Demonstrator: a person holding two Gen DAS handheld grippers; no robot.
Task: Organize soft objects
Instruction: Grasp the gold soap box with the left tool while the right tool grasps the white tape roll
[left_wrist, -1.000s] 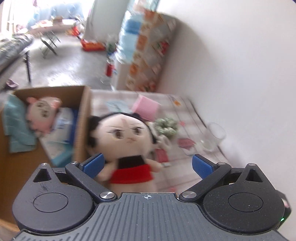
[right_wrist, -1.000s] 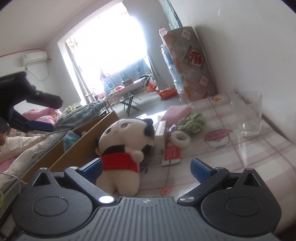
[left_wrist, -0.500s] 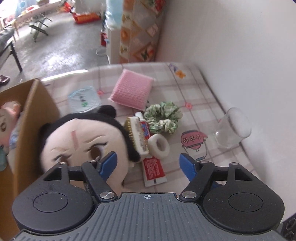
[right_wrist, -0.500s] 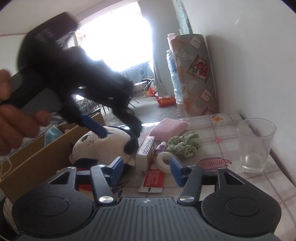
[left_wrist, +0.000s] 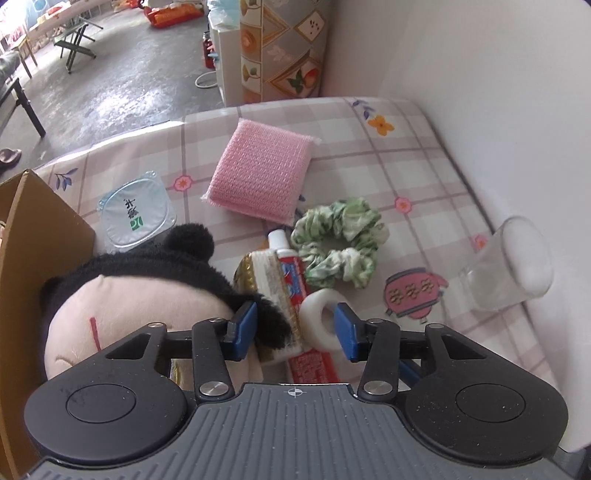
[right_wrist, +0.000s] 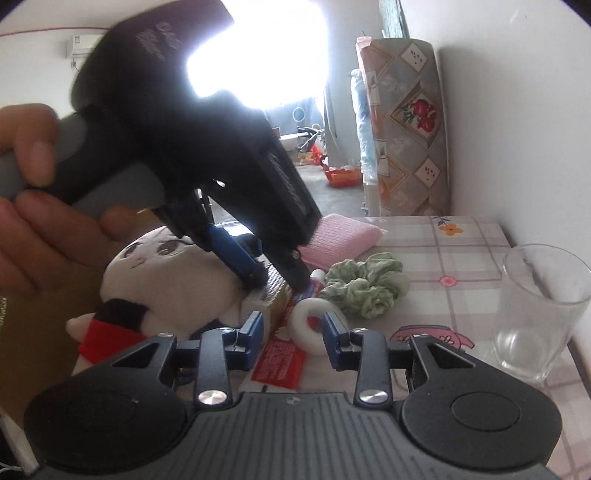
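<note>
A plush doll (left_wrist: 140, 306) with black hair and a red top lies against a cardboard box (left_wrist: 33, 229). My left gripper (left_wrist: 293, 330) points steeply down over its head with its jaws closing. One pad touches the doll's black hair tuft and the other stands beside a white tape ring (left_wrist: 314, 321). A brush (left_wrist: 266, 280) and a toothpaste tube (left_wrist: 291, 273) lie between them. The right wrist view shows that left gripper (right_wrist: 275, 278) held by a hand above the doll (right_wrist: 155, 273). My right gripper (right_wrist: 293, 339) is low, its jaws closing either side of the ring (right_wrist: 306, 325), with gaps left.
A pink sponge (left_wrist: 258, 173) and a green scrunchie (left_wrist: 340, 243) lie further back on the checked tablecloth (left_wrist: 406, 166). An empty glass (right_wrist: 535, 314) stands at the right by the wall. A sealed plastic cup (left_wrist: 136, 214) sits beside the box.
Both grippers' jaws have narrowed from wide open. The left gripper swung down and right, from facing the doll to over its head. The right gripper moved in toward the white ring.
</note>
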